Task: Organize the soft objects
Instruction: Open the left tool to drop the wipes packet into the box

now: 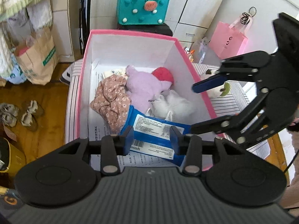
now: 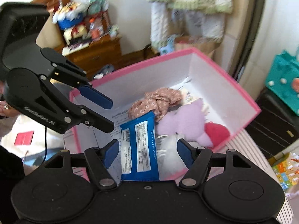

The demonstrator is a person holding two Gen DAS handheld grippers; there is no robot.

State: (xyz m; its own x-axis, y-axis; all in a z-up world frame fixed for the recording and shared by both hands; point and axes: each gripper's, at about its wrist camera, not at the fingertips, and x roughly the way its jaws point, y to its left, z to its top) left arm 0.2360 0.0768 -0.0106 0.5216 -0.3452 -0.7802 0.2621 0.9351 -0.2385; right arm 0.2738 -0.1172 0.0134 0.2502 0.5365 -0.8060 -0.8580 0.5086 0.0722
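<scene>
A pink box with white inside walls stands on a striped surface. In it lie a floral brown cloth, a lilac plush with a red part, a white fluffy item and a blue wipes pack. My left gripper is open just above the pack at the box's near end. My right gripper is open and empty over the box's right wall. In the right wrist view the box, the pack and the lilac plush show between the open right gripper fingers; the left gripper hovers open at left.
A white and green plush lies on the striped surface right of the box. A teal felt bag and a pink paper bag stand behind. A brown paper bag and slippers are on the wooden floor at left.
</scene>
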